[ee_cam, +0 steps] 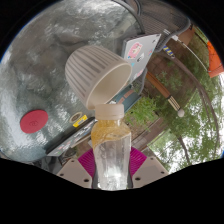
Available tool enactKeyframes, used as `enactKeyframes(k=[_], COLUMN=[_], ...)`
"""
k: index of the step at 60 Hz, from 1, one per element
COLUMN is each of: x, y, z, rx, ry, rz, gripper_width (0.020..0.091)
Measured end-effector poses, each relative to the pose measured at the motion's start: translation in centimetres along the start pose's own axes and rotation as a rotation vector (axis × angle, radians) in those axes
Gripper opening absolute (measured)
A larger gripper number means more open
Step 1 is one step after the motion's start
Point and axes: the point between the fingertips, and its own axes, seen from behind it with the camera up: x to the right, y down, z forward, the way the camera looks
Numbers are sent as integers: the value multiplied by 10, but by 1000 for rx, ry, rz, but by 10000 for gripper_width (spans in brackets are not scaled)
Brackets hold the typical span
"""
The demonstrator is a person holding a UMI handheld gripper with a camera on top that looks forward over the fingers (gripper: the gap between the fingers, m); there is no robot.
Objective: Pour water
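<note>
Between our tool's (112,165) pink pads (87,160) we grip a clear bottle (112,160), tipped toward the white ribbed cup (97,75) just ahead; we'd pour slowly, mouth kept over the rim.

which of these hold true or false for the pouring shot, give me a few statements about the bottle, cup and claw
1. The claw is shut on a clear bottle. True.
2. The bottle's mouth points toward a ribbed white cup. True.
3. The cup stands upright. False: it is tilted, its opening facing the bottle.
4. A blue disc lies beside the cup. False: it is a red disc.
5. The bottle holds yellowish liquid near its neck. True.
</note>
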Motion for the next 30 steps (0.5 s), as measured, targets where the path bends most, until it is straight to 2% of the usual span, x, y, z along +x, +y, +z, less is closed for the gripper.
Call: enactKeyframes(k=[9, 15, 21, 23, 24, 27, 28, 30], x=[0, 0, 22, 24, 39, 40, 28, 29], y=[-5, -6, -2, 18, 20, 35, 40, 38], z=[-1, -6, -3, -27, -2, -6, -23, -9], rx=[19, 46, 51, 55, 67, 59, 49, 103], ry=[-14, -33, 26, 65, 53, 61, 100, 45], rz=[10, 172, 573, 731, 791, 1048, 1162, 1310], gripper_width=[402, 406, 409, 408, 408, 412, 415, 416])
